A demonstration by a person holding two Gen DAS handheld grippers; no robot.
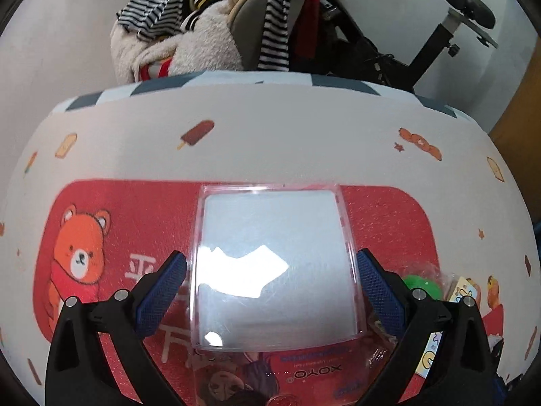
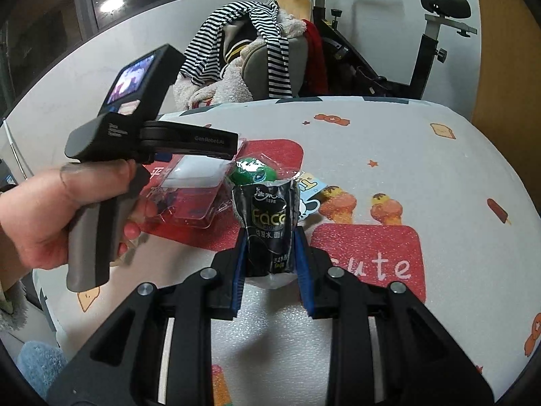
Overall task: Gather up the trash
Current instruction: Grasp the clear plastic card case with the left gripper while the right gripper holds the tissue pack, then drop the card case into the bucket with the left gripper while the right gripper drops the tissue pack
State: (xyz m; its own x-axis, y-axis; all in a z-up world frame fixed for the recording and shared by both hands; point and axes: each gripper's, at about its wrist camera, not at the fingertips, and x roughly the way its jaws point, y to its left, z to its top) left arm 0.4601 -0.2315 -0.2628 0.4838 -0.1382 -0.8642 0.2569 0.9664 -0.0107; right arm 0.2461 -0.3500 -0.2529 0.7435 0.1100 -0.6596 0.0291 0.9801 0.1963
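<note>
A clear plastic blister pack [image 1: 274, 264] with a white insert lies flat on the red print of the tablecloth [image 1: 270, 135]. My left gripper [image 1: 270, 267] is open and points down over it, one blue pad on each side of the pack. The right wrist view shows a hand [image 2: 67, 209] holding that tool over the same pack [image 2: 192, 182]. My right gripper [image 2: 270, 240] is shut on a black tissue packet [image 2: 268, 223], held upright above the table. A green ball in clear wrap [image 2: 253, 172] and a cartoon sticker sheet [image 2: 311, 186] lie just beyond it.
Behind the table's far edge stands a chair heaped with striped clothes and fleece [image 2: 250, 50], with an exercise bike [image 2: 429, 44] to its right. The green ball [image 1: 421, 284] and the sticker sheet [image 1: 468, 291] lie right of the blister pack.
</note>
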